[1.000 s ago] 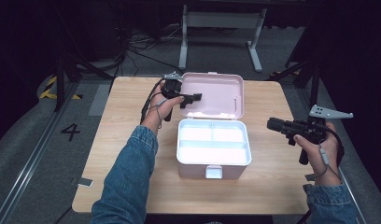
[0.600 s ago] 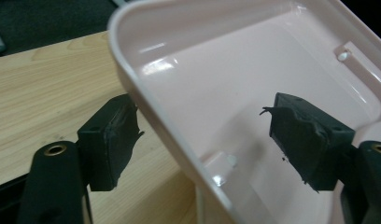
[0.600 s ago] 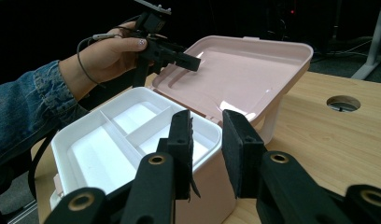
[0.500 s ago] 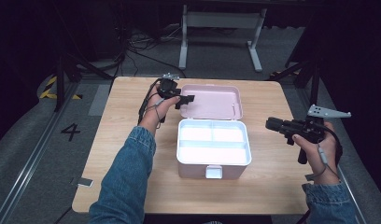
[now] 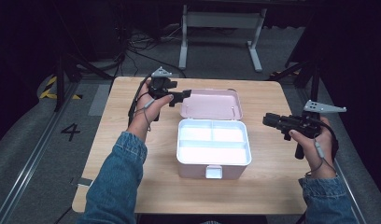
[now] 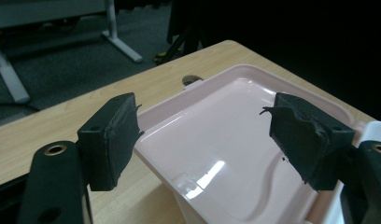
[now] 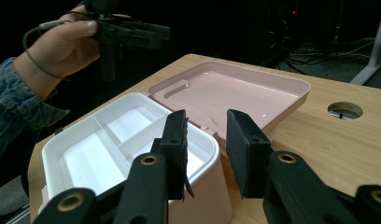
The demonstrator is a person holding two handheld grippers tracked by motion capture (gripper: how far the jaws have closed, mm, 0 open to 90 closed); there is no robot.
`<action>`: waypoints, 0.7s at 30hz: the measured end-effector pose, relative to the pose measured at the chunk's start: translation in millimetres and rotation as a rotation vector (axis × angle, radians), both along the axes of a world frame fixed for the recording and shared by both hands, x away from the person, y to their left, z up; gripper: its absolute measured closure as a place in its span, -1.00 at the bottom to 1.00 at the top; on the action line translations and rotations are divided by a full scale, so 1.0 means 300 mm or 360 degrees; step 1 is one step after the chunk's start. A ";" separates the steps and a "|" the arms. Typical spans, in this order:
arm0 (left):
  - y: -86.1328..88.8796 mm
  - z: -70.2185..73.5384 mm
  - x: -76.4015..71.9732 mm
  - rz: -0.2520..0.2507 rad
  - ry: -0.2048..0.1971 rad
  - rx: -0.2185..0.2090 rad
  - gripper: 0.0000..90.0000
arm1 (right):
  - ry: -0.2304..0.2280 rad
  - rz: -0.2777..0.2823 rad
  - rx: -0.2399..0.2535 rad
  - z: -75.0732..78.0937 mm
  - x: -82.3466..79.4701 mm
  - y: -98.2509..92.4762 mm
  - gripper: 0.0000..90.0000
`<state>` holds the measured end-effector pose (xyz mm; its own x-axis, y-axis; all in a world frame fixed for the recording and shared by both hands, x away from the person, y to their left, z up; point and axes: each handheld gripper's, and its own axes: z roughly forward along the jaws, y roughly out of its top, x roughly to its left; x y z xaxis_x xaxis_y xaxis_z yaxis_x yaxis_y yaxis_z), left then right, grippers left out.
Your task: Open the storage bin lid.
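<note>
A pink box (image 5: 213, 165) with a white divided tray (image 5: 212, 142) stands in the middle of the wooden table. Its lid (image 5: 212, 105) lies open behind it. My left gripper (image 5: 186, 94) hovers open just above the lid's left rear corner; its jaws have just been opening and hold nothing. In the left gripper view the lid (image 6: 226, 154) lies below my left gripper (image 6: 202, 116). My right gripper (image 5: 268, 120) hangs right of the box, pointing at it, its jaws just opening further with nothing between them. The right gripper view shows my right gripper (image 7: 206, 135), the tray (image 7: 109, 140) and lid (image 7: 235, 93).
A round cable hole (image 7: 345, 110) sits in the tabletop (image 5: 132, 154) behind the lid. A white table frame (image 5: 221, 28) and cables lie on the floor beyond. A "4" mark (image 5: 70, 131) is on the floor at left.
The lid has gone from leaning up to lying flat behind the box. My left gripper has come off the lid and risen a little. The right gripper's jaws have widened.
</note>
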<state>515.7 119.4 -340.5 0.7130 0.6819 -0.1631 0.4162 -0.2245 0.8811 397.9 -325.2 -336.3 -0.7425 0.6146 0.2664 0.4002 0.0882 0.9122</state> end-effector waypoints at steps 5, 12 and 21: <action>0.048 0.045 -0.101 -0.0073 -0.0128 0.0051 -0.44 | 0.0004 0.0011 0.0001 0.002 0.015 0.009 0.54; 0.143 0.086 -0.241 -0.0096 -0.0196 0.0106 -0.45 | 0.0016 -0.0013 -0.0067 -0.010 0.015 -0.001 0.49; 0.237 0.076 -0.372 -0.0087 -0.0190 0.0111 -0.45 | 0.0019 -0.0065 -0.0112 -0.015 0.004 -0.039 0.43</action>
<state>404.1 190.6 -317.7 0.7608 0.6484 -0.0285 0.2949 -0.3063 0.9051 399.1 -336.9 -340.7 -0.7137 0.6616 0.2302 0.4155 0.1352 0.8995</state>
